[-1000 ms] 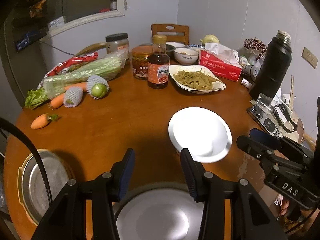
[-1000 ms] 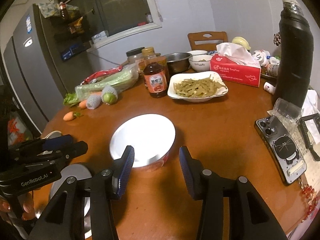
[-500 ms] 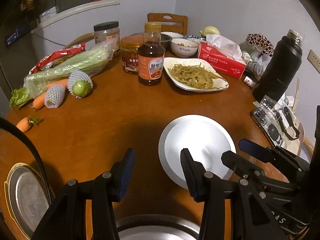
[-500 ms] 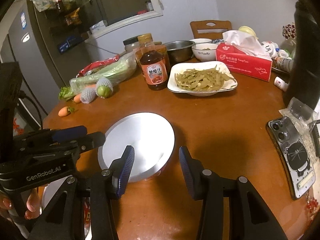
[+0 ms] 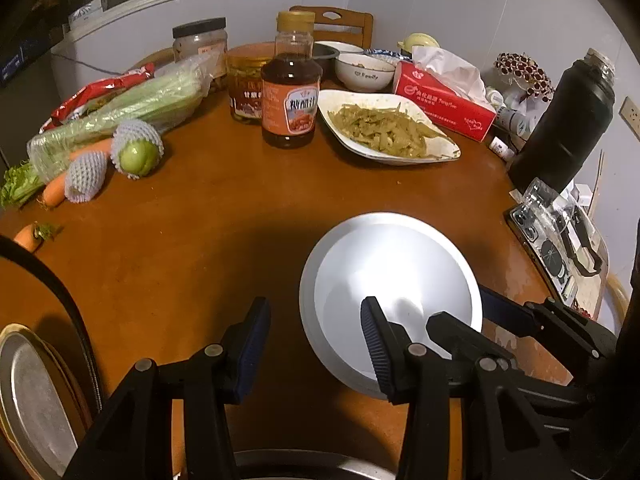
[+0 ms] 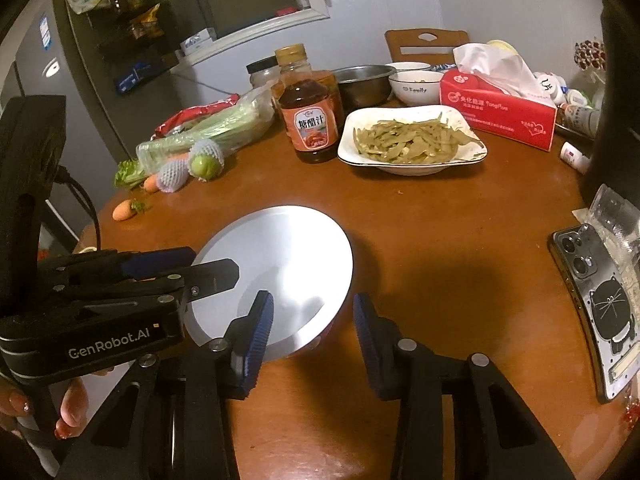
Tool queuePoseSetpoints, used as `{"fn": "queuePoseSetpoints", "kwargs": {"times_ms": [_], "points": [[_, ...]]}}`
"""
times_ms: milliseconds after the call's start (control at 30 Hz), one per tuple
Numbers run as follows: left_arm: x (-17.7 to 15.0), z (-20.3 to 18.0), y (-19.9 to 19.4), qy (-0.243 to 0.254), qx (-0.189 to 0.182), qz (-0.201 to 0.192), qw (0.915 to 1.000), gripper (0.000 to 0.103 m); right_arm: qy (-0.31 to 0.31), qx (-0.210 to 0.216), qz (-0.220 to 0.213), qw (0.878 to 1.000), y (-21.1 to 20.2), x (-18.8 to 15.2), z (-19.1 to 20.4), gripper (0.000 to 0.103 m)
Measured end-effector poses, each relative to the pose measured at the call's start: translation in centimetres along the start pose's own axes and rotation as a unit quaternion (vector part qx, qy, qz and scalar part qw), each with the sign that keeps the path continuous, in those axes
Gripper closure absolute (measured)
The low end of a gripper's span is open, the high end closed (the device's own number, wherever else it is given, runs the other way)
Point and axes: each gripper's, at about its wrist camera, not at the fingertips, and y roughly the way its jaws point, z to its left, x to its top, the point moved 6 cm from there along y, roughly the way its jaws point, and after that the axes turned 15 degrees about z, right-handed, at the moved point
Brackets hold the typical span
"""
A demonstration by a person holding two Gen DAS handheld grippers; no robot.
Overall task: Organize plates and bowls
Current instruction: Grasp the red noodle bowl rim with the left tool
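2 sets of tongs, left tongs (image 5: 316, 336) and right tongs (image 6: 310, 326), both apart and empty, flank the white plate (image 6: 276, 276) on the desk (image 6: 440, 240), seemingly to lift it by opposite rims.

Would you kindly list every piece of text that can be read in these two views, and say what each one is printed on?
"GenRobot.AI": side of the left tool.
"Family": white bowl behind the dish of greens.
"糖醋汁": label of the sauce bottle.
Tissue box: white print, too small to read.
Jar label: blurred.
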Motion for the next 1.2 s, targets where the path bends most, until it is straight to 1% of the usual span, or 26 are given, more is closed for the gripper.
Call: {"fn": "queuePoseSetpoints", "kwargs": {"times_ms": [67, 167, 267, 333, 567, 867, 1200], "points": [[-0.1, -0.1, 0.2, 0.000, -0.004, 0.002, 1.0000, 0.056, -0.004, -0.004, -0.002, 1.000, -0.1, -0.1, 0.1, 0.062], [-0.1, -0.4, 0.4, 0.001, -0.017, 0.007, 0.9998, 0.064, -0.013, -0.005, -0.005, 1.000, -0.3, -0.1, 0.4, 0.067], [-0.3, -0.6, 0.3, 0.003, -0.022, 0.006, 0.9997, 0.069, -0.017, -0.009, -0.008, 1.000, -0.4, -0.1, 0.6, 0.069], [-0.4, -0.7, 0.1, 0.003, -0.020, 0.002, 0.9998, 0.069, -0.018, -0.009, -0.011, 1.000, -0.6, -0.1, 0.7, 0.070], [-0.8, -0.5, -1.0, -0.001, -0.026, -0.010, 0.9996, 0.069, -0.023, -0.011, -0.018, 0.999, -1.4, -0.1, 1.3, 0.071], [-1.7, 0.1, -4.2, -0.009, -0.018, -0.042, 0.9989, 0.069, -0.042, -0.011, -0.039, 0.998, -3.4, 0.0, 3.1, 0.071], [-3.6, 1.0, -7.6, -0.018, -0.005, -0.072, 0.9972, 0.069, -0.069, -0.005, -0.064, 0.996, -5.9, -0.6, 5.7, 0.071]]}}
